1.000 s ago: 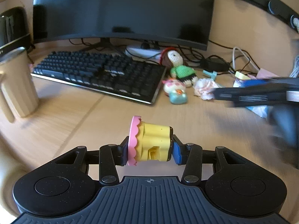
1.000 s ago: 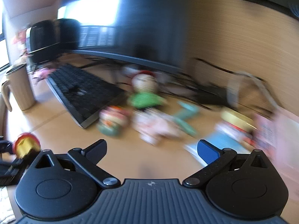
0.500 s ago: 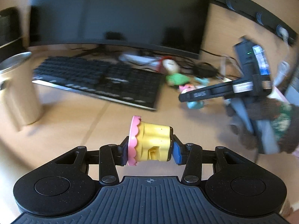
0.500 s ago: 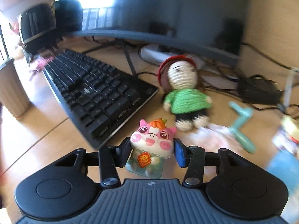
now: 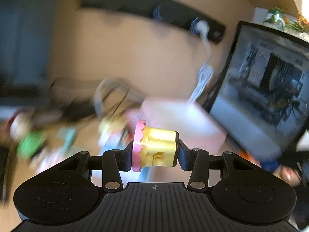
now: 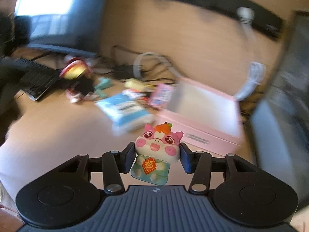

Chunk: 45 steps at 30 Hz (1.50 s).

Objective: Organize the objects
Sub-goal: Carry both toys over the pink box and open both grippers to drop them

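My left gripper (image 5: 154,155) is shut on a yellow toy with a pink scalloped rim (image 5: 157,148), held sideways above the desk. My right gripper (image 6: 156,157) is shut on a pink pig figurine in a teal outfit (image 6: 154,150), lifted off the desk. An open pink box (image 6: 204,116) lies just beyond the pig, ahead and to the right; in the left wrist view the pink box (image 5: 181,114) sits blurred behind the yellow toy. The left gripper with the yellow toy (image 6: 74,71) shows blurred at the left of the right wrist view.
A crocheted doll in green (image 5: 29,143), a teal clip (image 6: 103,84), a blue and white packet (image 6: 125,112) and small packets lie on the wooden desk among cables. A keyboard (image 6: 32,79) and monitor (image 6: 58,15) are at left, a laptop screen (image 5: 270,89) at right.
The right gripper went from open to shut on the pig figurine and lifted it toward the pink box. The left gripper swung right with the yellow toy, away from the keyboard.
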{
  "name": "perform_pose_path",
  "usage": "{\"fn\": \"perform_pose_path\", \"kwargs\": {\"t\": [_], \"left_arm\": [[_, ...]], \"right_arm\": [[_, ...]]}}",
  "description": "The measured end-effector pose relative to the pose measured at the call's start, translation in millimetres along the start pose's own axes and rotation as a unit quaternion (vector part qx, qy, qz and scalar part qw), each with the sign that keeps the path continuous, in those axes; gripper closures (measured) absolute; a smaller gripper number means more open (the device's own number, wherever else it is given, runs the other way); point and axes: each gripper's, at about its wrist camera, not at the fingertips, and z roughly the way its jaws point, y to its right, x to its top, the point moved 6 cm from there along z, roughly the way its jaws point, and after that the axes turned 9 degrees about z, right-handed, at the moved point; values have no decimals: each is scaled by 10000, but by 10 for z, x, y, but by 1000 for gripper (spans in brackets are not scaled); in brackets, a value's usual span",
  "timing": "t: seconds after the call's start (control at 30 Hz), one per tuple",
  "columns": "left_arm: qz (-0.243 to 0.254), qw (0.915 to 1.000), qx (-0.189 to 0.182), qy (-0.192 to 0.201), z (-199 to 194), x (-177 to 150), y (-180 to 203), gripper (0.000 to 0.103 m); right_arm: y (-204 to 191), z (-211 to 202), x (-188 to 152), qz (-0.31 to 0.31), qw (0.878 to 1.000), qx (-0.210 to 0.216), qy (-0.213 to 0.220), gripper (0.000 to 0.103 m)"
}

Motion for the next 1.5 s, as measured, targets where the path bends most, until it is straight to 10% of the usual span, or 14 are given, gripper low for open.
{"fn": "perform_pose_path", "kwargs": {"t": [0.17, 0.27, 0.53, 0.67, 0.93, 1.13, 1.27, 1.37, 1.5], "left_arm": [[37, 9996, 46, 289, 844, 633, 318, 53], [415, 9967, 676, -196, 1383, 590, 434, 53], [1798, 9769, 753, -873, 1845, 153, 893, 53], [1123, 9794, 629, -1558, 2030, -144, 752, 54], [759, 9900, 1170, -225, 1665, -4, 712, 62], [230, 9948, 961, -253, 1049, -304, 692, 62], [-75, 9902, 1239, -635, 726, -617, 539, 62], [-727, 9831, 1416, -910, 528, -801, 246, 62], [-1776, 9653, 1573, -1088, 426, -878, -200, 63]], "right_arm": [[520, -148, -45, 484, 9984, -186, 233, 55], [690, -117, -42, 640, 9972, -110, 367, 55], [933, 289, -79, 846, 9964, 103, 36, 55], [966, 376, -89, 823, 9964, 211, -15, 55], [1150, 310, -215, 932, 9951, 281, -162, 55], [1217, 381, -13, 967, 9952, 118, 103, 55], [1230, 544, 582, 1155, 9902, -106, 779, 52], [1291, 664, 913, 1517, 9833, -254, 970, 29], [1042, 670, 878, 1538, 9836, 153, 930, 21]]}}
